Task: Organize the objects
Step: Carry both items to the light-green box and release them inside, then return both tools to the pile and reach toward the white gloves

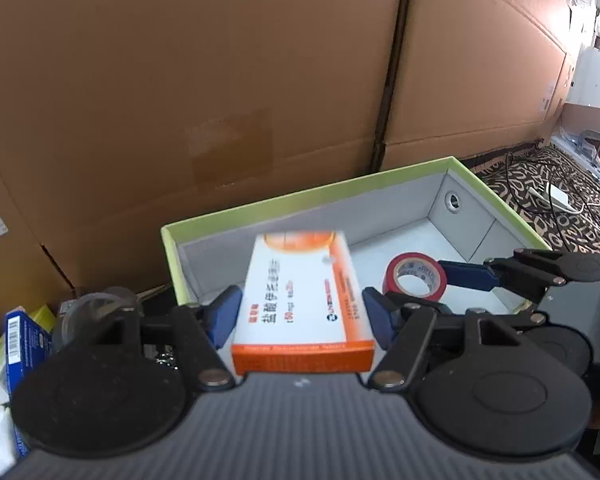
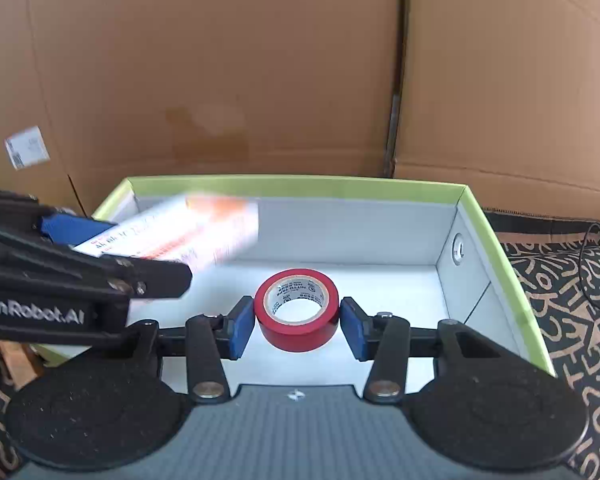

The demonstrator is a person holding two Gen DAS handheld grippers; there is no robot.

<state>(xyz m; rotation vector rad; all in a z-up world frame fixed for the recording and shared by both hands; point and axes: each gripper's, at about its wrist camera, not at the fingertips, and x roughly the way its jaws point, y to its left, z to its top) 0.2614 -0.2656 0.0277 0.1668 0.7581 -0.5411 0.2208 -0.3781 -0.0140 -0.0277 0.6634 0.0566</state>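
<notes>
A white and orange medicine box [image 1: 304, 300] lies between the blue pads of my left gripper [image 1: 302, 314], over the left part of a green-rimmed open box [image 1: 300, 196]; small gaps show beside each pad. It appears blurred in the right wrist view [image 2: 188, 228]. A red tape roll [image 2: 298, 308] sits on the box's white floor [image 2: 400, 292] between the pads of my right gripper [image 2: 298, 326], with small gaps either side. The roll also shows in the left wrist view [image 1: 414, 276], with a right gripper finger [image 1: 466, 274] beside it.
Large cardboard cartons [image 1: 220, 80] stand right behind the open box. Several small packages [image 1: 16, 344] and a clear tape roll [image 1: 92, 312] lie at the left. A patterned cloth [image 2: 572, 300] with cables [image 1: 548, 192] lies to the right.
</notes>
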